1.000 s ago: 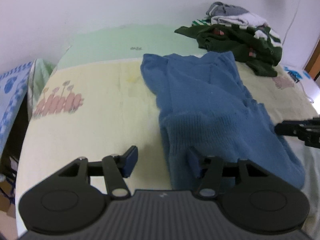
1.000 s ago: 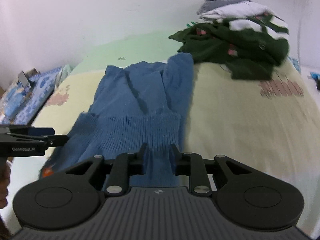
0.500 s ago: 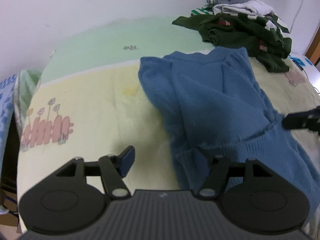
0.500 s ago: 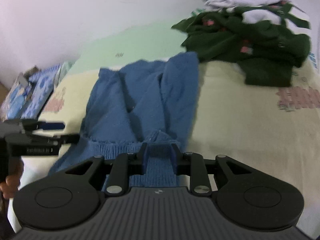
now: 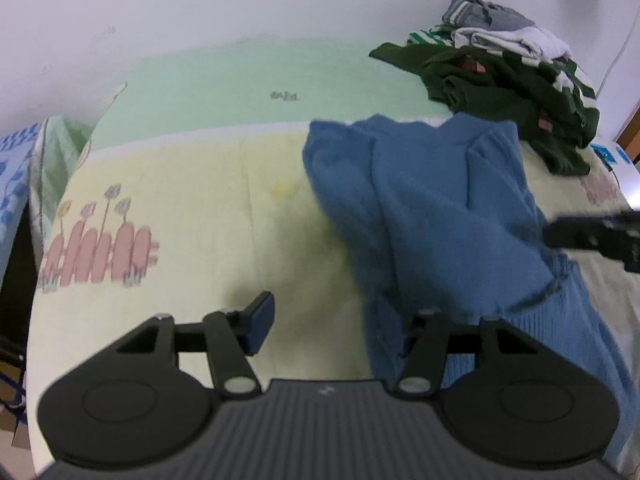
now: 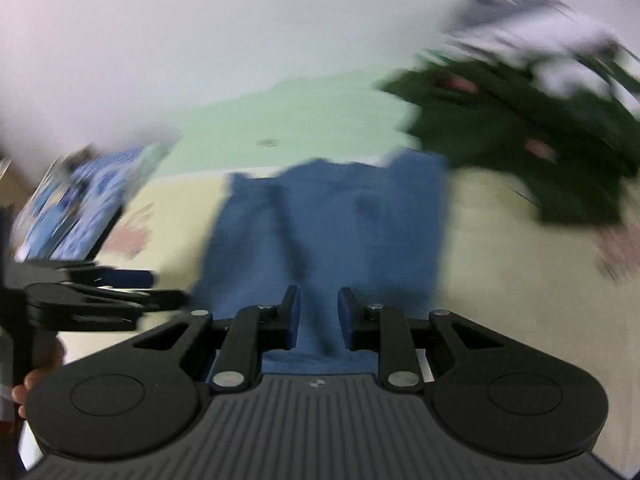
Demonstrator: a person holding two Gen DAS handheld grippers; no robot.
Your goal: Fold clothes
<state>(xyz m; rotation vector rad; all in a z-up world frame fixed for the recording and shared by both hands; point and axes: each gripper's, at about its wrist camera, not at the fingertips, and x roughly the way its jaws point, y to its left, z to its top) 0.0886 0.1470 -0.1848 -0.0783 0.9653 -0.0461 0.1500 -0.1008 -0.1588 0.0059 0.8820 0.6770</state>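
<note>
A blue knit sweater (image 5: 432,216) lies on the bed, collar toward the wall, its ribbed hem (image 5: 560,340) raised and folded forward. My right gripper (image 6: 318,316) is shut on the hem of the blue sweater (image 6: 332,224), with cloth filling the narrow gap between its blue pads; it also shows in the left wrist view as the right gripper (image 5: 592,236). My left gripper (image 5: 336,326) is at the sweater's left edge with its jaws closing. Its left pad is clear of the cloth, and its right finger is partly covered by the fabric. The left gripper (image 6: 100,300) appears blurred in the right wrist view.
A heap of dark green, white and grey clothes (image 5: 508,76) is piled at the back right by the wall. The yellow-and-green bed sheet (image 5: 192,208) stretches left. A blue patterned cloth (image 6: 84,208) hangs off the left edge. A hand (image 6: 36,380) holds the left gripper.
Both grippers have moved forward toward the collar. The right one has carried the ribbed hem up and over the sweater's body. The right wrist view is now motion-blurred.
</note>
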